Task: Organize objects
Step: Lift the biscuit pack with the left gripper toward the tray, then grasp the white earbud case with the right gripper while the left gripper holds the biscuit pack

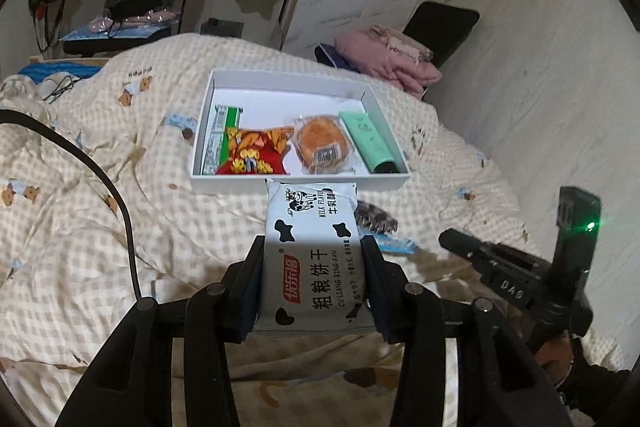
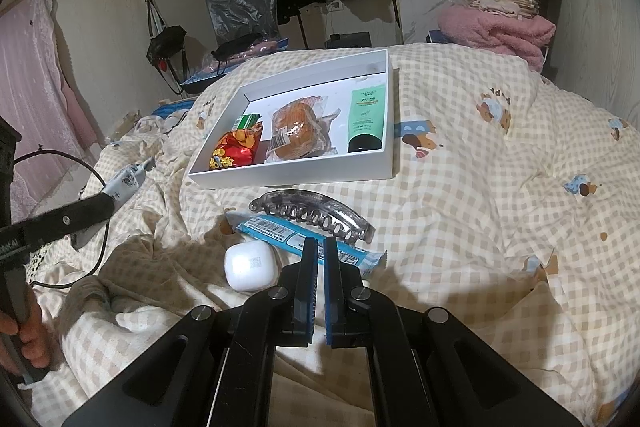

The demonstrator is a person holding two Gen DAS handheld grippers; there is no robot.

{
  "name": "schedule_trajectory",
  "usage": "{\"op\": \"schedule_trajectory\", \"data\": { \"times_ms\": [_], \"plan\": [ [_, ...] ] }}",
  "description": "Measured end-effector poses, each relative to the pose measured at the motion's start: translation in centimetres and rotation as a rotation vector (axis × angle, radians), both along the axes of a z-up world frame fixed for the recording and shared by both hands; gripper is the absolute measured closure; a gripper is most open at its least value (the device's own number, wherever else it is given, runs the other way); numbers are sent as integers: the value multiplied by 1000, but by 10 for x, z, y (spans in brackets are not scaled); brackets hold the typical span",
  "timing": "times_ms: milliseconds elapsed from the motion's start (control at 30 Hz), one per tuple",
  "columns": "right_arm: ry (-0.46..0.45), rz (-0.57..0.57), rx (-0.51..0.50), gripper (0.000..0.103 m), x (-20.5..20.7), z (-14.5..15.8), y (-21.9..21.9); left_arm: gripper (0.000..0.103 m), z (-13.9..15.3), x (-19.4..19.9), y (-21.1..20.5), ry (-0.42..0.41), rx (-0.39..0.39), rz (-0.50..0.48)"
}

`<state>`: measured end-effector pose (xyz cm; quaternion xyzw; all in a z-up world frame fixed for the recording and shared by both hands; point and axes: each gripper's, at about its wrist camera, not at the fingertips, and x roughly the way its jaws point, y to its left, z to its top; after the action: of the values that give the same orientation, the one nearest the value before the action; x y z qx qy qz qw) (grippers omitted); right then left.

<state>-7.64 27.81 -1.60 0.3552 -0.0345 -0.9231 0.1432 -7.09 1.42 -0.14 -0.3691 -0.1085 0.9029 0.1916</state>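
Note:
My left gripper (image 1: 313,247) is shut on a white cow-print biscuit pack (image 1: 312,251) and holds it above the quilt, just short of the white box (image 1: 296,183). The box holds a green strip pack (image 1: 218,135), a red snack bag (image 1: 256,153), a wrapped bun (image 1: 322,143) and a green tube (image 1: 370,141). My right gripper (image 2: 320,245) is shut and empty, over a blue wrapped bar (image 2: 280,233). A grey hair claw (image 2: 320,213) and a white earbud case (image 2: 251,265) lie beside the bar. The box also shows in the right wrist view (image 2: 296,179).
Everything lies on a checked quilt (image 2: 480,187) with deep folds. A black cable (image 1: 100,179) crosses the quilt at the left. Pink folded clothes (image 2: 496,27) sit on a chair at the back right. Hanging clothes and bags stand behind the bed.

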Motion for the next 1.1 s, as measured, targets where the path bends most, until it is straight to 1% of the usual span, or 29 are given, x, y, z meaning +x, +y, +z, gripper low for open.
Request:
{"op": "schedule_trajectory", "data": {
  "times_ms": [100, 233, 367, 433, 467, 500, 533, 567, 600, 667, 767, 800, 900, 933, 1033, 1100],
  "plan": [
    [-7, 8, 7, 101, -1, -1, -2, 54, -8, -4, 2, -32, 0, -9],
    [-36, 28, 27, 101, -4, -3, -8, 54, -13, -2, 3, -35, 3, -10],
    [-25, 27, 8, 101, -1, 2, -5, 54, -14, 0, 0, -29, 25, -5],
    [-45, 43, -20, 100, -3, 4, -3, 54, -17, 0, -2, -41, 39, 3],
    [-61, 59, -35, 92, -4, 4, -3, 54, -18, -1, -4, -46, 48, 6],
    [-82, 78, -42, 80, -6, 5, -5, 54, -19, -1, -6, -49, 55, 11],
    [-88, 91, -42, 36, -6, 7, -7, 54, -20, -1, -8, -51, 65, 16],
    [-78, 109, -42, 0, -5, 9, -9, 54, -20, -1, -9, -53, 73, 20],
    [-34, 142, -50, 0, 0, 16, -12, 54, -20, -1, -10, -55, 77, 25],
    [-10, 176, -20, 0, 4, 25, -21, 54, -21, -1, -11, -57, 79, 25],
    [-44, 223, 62, 0, -1, 31, -39, 54, -21, -1, -10, -56, 76, 22],
    [-63, 240, 68, 0, -3, 31, -44, 54, -21, -1, -10, -56, 76, 22],
    [-122, 281, 37, 0, -10, 30, -55, 54, -23, -1, -10, -66, 74, 23],
    [-145, 289, 35, 2, -15, 27, -57, 54, -23, -1, -10, -70, 74, 26],
    [-230, 301, 46, 22, -30, 16, -67, 54, -25, -2, -11, -79, 79, 30],
    [-298, 299, 41, 24, -41, 5, -70, 54, -26, -2, -12, -83, 81, 32]
  ]
}}
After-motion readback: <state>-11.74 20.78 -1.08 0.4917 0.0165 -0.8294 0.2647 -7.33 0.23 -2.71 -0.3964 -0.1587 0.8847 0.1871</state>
